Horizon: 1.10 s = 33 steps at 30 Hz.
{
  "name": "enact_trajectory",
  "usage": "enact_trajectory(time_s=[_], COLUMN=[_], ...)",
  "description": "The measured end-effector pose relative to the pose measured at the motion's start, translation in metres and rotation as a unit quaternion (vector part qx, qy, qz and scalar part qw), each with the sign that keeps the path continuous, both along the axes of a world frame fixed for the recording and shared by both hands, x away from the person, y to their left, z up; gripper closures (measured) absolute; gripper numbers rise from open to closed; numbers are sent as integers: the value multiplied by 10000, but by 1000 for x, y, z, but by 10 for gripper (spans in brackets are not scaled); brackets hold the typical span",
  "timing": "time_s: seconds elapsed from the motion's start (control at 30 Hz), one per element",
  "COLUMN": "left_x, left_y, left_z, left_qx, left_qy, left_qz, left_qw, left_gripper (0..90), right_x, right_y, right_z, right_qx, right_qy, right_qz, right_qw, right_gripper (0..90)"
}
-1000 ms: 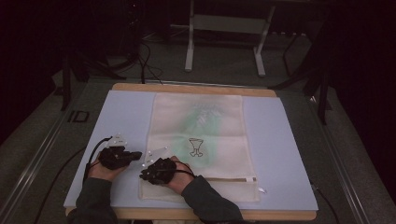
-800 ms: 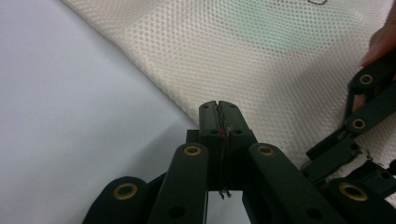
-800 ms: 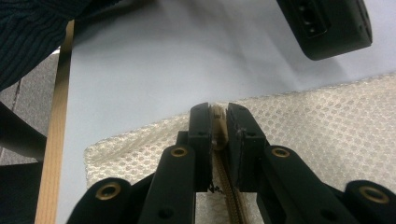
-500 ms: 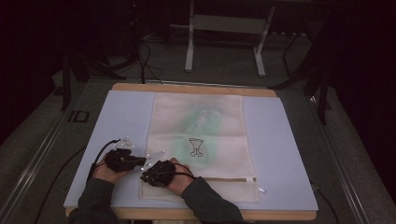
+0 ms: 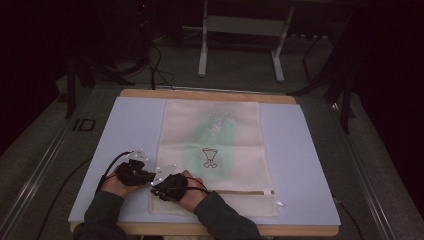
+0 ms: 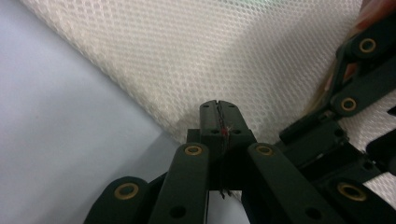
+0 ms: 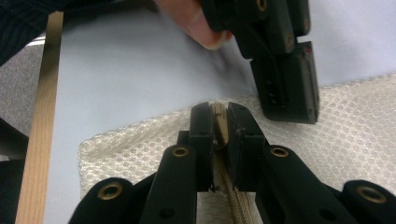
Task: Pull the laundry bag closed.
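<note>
Presently, a cream mesh laundry bag (image 5: 212, 150) is laid flat on the pale blue mat of the worktop (image 5: 310, 165), its zipped end toward the person, both claws being held at its near left corner. The right claw (image 7: 219, 122) is clamped on the zipper end (image 7: 219, 121), a tan tab being pinched between the jaws with the zipper tape (image 7: 233, 200) running back beneath them. The left claw (image 6: 218, 116) is closed on the mesh edge at the bag's corner, a thin fold of fabric apparently being caught between its tips; how much is held cannot be told. In the high view the left claw (image 5: 145, 172) and right claw (image 5: 162, 186) are seen almost touching. Risks are judged as follows. The tab may be lost from the right claw if it is pulled at an angle to the zipper line, since little of it is gripped. The mesh may be slipped out of the left claw, the hold being shallow, and the whole bag would then be dragged across the mat rather than opened. Fabric may be drawn into the slider if the corner is not kept taut. The claws may be knocked together, being so close.
</note>
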<state>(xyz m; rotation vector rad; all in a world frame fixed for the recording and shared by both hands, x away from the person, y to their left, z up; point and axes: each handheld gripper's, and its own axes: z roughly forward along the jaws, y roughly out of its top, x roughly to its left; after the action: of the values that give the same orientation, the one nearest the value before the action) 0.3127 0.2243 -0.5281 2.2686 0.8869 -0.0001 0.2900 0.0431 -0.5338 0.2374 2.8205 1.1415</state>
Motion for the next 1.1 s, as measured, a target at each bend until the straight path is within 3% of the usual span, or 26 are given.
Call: enact_trajectory(time_s=[0.23, 0.43, 0.87, 1.1], left_x=[-2, -3, -2, -3], left_y=[1, 1, 2, 2], left_z=[1, 1, 0, 1], left_qx=[20, 34, 26, 29], left_qy=[72, 242, 217, 197], left_qz=[-14, 29, -21, -25], left_qw=[10000, 9997, 9998, 9998], left_gripper=[898, 900, 900, 900], right_x=[-1, 1, 4, 1], right_y=[0, -3, -17, -20], right_z=[0, -2, 2, 3], right_qx=[8, 134, 17, -94], right_qy=[-50, 113, 197, 60], right_qz=[-29, -53, -2, 19], right_qw=[10000, 9998, 9998, 9999], right_gripper=[818, 819, 822, 822])
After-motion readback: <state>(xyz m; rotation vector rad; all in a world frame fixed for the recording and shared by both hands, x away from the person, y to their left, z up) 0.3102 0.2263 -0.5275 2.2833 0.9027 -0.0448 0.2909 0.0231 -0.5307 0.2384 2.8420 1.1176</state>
